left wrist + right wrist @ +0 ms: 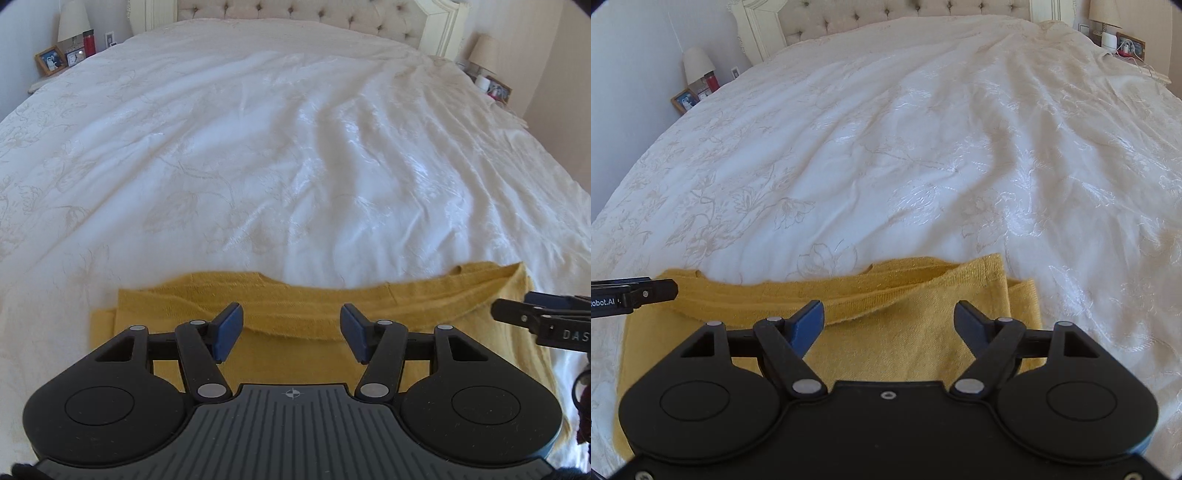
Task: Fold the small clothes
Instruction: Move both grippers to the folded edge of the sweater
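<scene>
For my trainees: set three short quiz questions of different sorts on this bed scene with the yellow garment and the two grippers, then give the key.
1. True or false: the left gripper is shut on the yellow garment.
2. Multiple choice: the yellow garment lies on A) a wooden table, B) the white bedspread, C) the floor.
3. Fill in: the right gripper is ____ , holding nothing.

Key: 1 false, its jaws stand apart above the cloth; 2 B; 3 open.
</scene>
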Tool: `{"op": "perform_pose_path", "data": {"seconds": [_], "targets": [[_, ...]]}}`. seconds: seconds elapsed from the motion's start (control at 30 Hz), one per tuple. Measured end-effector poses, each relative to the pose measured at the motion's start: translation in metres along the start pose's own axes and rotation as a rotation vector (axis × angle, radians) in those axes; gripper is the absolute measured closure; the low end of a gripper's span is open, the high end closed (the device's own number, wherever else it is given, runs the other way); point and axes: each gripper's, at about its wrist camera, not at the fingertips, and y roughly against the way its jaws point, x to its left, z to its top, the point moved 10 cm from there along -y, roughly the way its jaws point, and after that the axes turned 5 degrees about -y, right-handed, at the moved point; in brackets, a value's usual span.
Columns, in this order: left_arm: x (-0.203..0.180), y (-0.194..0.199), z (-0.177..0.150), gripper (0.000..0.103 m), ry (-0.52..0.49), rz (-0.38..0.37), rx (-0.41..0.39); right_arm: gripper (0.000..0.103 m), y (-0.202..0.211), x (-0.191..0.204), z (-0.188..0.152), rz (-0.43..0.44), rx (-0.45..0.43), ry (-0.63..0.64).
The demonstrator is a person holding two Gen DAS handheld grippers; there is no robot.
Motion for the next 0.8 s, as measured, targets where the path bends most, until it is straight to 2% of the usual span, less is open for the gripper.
{"op": "perform_pose_path", "data": {"seconds": [0.07,0.17,0.27,0.43,0.57,0.7,0.8], "targets": [[-0.010,-0.001,-0.016,0.046,-0.018,-0.018,0.031,0.019,-0.003,0.007,-0.011,0.008,0.030,0.050],[-0.018,-0.010,-0.034,0.046,-0.041,-0.027,0.076,0.018,-0.008,0.015,-0.026,0.013,0.066,0.106],[-0.019,-0.022,-0.038,0.046,-0.056,-0.018,0.089,0.018,-0.018,0.019,-0.029,0.008,0.086,0.137],[-0.009,-0.044,-0.013,0.046,-0.070,0.005,0.075,0.014,-0.042,0.023,-0.013,-0.014,0.083,0.182],[0.003,-0.059,0.015,0.046,-0.044,0.027,0.063,0.014,-0.055,0.024,0.010,-0.024,0.066,0.183],[0.016,-0.054,0.036,0.045,-0.011,0.055,0.032,0.014,-0.052,0.020,0.029,-0.021,0.030,0.140],[0.016,-0.041,0.036,0.045,0.002,0.049,0.015,0.013,-0.040,0.019,0.032,0.004,0.014,0.099]]}}
